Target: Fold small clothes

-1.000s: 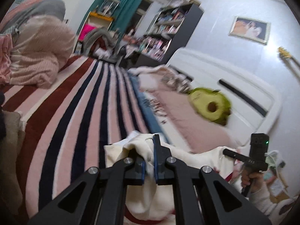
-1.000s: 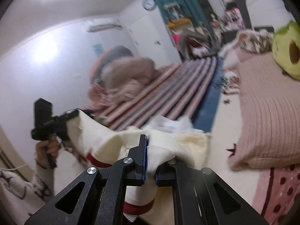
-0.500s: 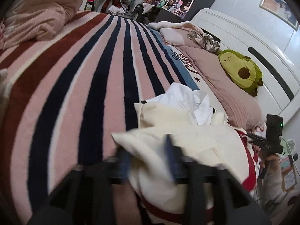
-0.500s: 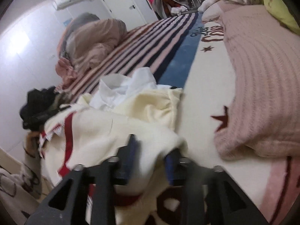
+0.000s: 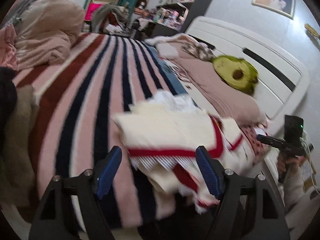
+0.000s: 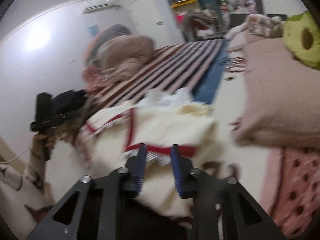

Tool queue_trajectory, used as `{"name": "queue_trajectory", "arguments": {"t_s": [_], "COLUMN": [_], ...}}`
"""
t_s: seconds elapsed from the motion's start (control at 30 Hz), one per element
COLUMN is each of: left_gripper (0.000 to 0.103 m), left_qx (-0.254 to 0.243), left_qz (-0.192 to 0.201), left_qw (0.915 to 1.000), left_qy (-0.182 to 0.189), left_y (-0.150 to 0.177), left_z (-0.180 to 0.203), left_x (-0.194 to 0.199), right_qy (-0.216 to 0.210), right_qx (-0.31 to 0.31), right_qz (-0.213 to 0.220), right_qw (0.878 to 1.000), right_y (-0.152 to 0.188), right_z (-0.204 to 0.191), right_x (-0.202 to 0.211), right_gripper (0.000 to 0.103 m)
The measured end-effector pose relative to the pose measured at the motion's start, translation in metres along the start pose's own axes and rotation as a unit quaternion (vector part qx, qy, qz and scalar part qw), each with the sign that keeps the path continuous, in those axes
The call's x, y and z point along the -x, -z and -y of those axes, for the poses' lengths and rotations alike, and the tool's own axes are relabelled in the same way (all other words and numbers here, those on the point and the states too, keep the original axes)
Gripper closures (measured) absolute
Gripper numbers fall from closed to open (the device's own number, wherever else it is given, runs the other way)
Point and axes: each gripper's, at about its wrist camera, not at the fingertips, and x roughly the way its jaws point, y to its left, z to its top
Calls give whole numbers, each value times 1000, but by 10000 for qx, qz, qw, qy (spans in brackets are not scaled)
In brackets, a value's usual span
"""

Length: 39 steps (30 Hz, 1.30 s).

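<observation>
Left wrist view: the cream garment (image 5: 172,128) with red trim lies folded on the striped blanket (image 5: 84,100), just before the left gripper (image 5: 160,168), whose jaws have just been opening and stand wide around the hem, pads clear. The right gripper (image 6: 158,166), jaws just narrowing yet parted, hovers over that garment's red edge, gripping nothing.

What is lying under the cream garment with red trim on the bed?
Under the cream garment a white cloth sticks out behind; the striped blanket is below. Anything more is covered.
</observation>
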Motion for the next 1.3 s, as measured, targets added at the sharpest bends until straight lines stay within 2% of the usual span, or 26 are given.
{"name": "queue_trajectory", "arguments": {"t_s": [0.03,0.07,0.1,0.17,0.23,0.3,0.4,0.43,0.47,0.53,0.67,0.73,0.87,0.9,0.93,1.0,1.07,1.2,1.3], "left_gripper": [32,36,45,52,52,53,51,51,49,49,49,55,92,97,97,99,100,100,100], "left_qx": [-32,-59,-45,87,249,288,523,570,599,623,574,496,366,355,357,291,165,23,-120], "left_qz": [-42,-97,-127,-270,-451,-594,-806,-837,-841,-872,-922,-943,-973,-965,-939,-807,-643,-280,38], "left_qw": [10000,9999,9999,9992,9965,9949,9903,9888,9879,9872,9865,9867,9862,9857,9850,9861,9885,9908,9937], "left_qy": [38,64,72,268,655,765,1008,1093,1155,1181,1227,1229,1288,1338,1406,1423,1357,1322,1118], "left_y": [6,15,20,34,48,61,72,74,76,76,75,74,67,65,63,56,46,16,-17], "left_z": [5,10,12,13,14,18,22,23,25,29,39,44,54,55,56,58,61,61,61], "left_x": [-1,-2,-3,-7,-14,-24,-41,-45,-48,-56,-67,-70,-71,-68,-64,-55,-43,-27,-24], "right_qy": [-164,-229,-265,-372,-564,-638,-1010,-1029,-1046,-1082,-1050,-902,-978,-1012,-1034,-1106,-1125,-1106,-1017], "right_qx": [32,61,99,70,-126,-210,-415,-459,-473,-510,-478,-549,-578,-564,-544,-486,-431,-327,-142], "right_qz": [-96,-168,-262,-446,-607,-713,-856,-854,-841,-727,-556,-657,-689,-670,-654,-600,-495,-154,115], "right_qw": [9998,9996,9993,9983,9965,9952,9903,9900,9898,9902,9918,9922,9911,9910,9910,9909,9915,9932,9946], "right_y": [8,13,18,34,47,57,69,70,69,64,51,48,46,45,44,40,34,16,-3], "right_z": [-8,-13,-17,-22,-21,-23,-26,-27,-27,-28,-29,-26,-27,-28,-29,-31,-33,-31,-29], "right_x": [-5,-10,-16,-30,-43,-52,-66,-68,-70,-71,-72,-79,-88,-88,-89,-88,-86,-77,-69], "right_gripper": [91,91,91,91,91,91,88,83,69,51,50,50,50,50,55,70,93,99,101]}}
